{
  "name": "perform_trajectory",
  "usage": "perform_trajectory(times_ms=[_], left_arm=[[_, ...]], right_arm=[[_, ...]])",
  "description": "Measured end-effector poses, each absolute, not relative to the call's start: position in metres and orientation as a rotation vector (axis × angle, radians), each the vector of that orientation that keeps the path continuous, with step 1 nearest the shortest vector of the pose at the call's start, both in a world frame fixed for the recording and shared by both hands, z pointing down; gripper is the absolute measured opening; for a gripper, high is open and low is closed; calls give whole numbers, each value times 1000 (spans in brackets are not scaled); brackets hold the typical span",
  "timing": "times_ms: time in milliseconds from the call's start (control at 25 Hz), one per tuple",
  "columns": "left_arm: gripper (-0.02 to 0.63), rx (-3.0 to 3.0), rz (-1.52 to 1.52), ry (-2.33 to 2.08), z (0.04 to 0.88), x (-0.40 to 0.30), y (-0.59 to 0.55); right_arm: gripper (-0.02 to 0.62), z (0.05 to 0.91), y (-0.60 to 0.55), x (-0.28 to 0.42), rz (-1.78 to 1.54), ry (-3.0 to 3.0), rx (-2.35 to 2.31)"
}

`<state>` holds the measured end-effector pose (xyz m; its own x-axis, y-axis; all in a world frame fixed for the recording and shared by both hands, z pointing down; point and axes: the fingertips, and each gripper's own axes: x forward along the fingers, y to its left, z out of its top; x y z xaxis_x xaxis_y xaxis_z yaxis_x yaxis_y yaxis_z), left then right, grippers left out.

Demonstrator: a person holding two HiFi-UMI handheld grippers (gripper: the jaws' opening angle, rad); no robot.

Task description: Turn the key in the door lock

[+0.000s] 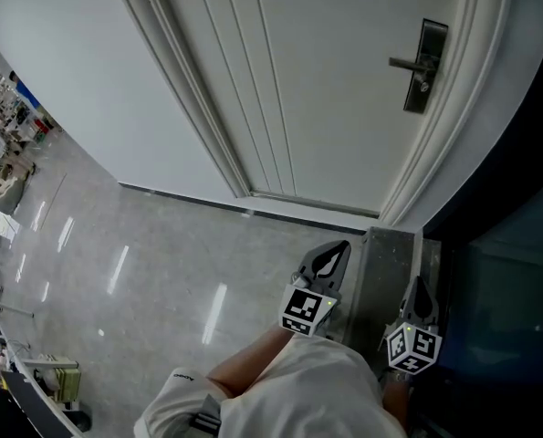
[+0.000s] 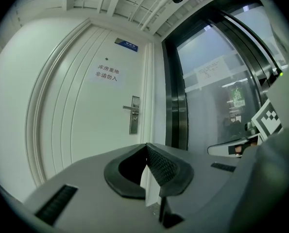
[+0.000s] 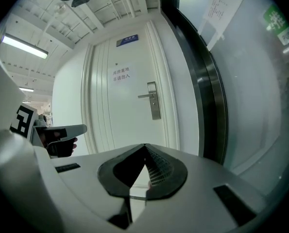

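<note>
Door lock plate (image 1: pixel 424 66), dark metal with a straight lever handle, sits close to the right edge of a closed white panelled door (image 1: pixel 326 80), about halfway up it in both gripper views; whether a key is in the lock is too small to tell. A person in a light sleeve (image 1: pixel 298 391) stands on the glossy grey tiled floor (image 1: pixel 161 263) facing the door, well apart from it, with one grey two-jaw tool in each hand. The left gripper (image 1: pixel 337 252) points at the door roughly level, its dark ribbed fingers (image 2: pixel 163 166) pressed together with nothing between them. The right gripper (image 1: pixel 419 290), just beside it and next to the grey door-frame post, tilts slightly downward; its fingers (image 3: pixel 159 171) likewise meet at the tips and carry nothing. Each tool bears a black-and-white marker cube (image 1: pixel 305 310) near the hand. A white paper notice (image 2: pixel 108 75) is stuck on the upper part of the door and a small blue sign (image 2: pixel 126 44) is fixed near its top edge. A dark-framed glass wall (image 2: pixel 217 96) adjoins the door frame on the lock side.
</note>
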<state>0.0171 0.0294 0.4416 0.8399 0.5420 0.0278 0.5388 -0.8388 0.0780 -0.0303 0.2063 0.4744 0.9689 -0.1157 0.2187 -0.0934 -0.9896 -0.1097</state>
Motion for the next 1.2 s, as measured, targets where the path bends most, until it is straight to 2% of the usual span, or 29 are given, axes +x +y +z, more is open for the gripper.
perform_trajectory(times_ms=[680,1200], left_arm=[[9,2889,123,907,443,113,69],[11,2893,79,940,430,229,73]], right_arm=[[3,478,246,46,-364,71,-3021],[3,465,246,157,-372,30,-3058]])
